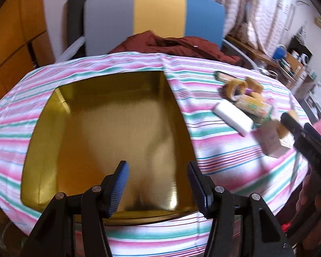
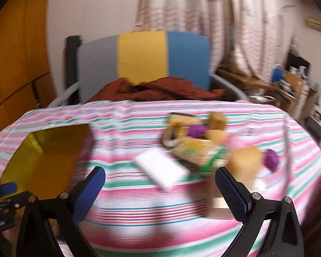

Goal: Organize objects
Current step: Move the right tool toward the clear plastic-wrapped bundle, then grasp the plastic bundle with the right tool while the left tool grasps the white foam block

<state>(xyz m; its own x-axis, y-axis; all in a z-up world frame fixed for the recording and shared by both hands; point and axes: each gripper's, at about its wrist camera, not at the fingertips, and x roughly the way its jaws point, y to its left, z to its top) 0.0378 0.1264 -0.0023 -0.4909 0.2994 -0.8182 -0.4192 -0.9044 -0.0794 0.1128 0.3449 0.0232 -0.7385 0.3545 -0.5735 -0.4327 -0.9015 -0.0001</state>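
A gold tin box [image 1: 109,128] lies open and empty on the striped tablecloth; it also shows at the left of the right wrist view [image 2: 42,160]. My left gripper [image 1: 158,184] is open and empty above the box's near edge. A pile of small objects sits to the right: a white block [image 1: 233,117] [image 2: 162,169], tape rolls [image 1: 235,87], a printed packet [image 2: 194,150], tan blocks [image 2: 246,162], purple pieces [image 2: 271,158] and a pale box [image 1: 271,139]. My right gripper [image 2: 160,186] is open and empty, just short of the white block, and it shows at the right of the left wrist view [image 1: 303,135].
A striped cloth [image 1: 224,171] covers the table. A chair with a grey, yellow and blue back [image 1: 156,19] stands behind it, with a dark red garment [image 1: 171,45] on the seat. Cluttered shelves [image 1: 293,62] stand at the far right.
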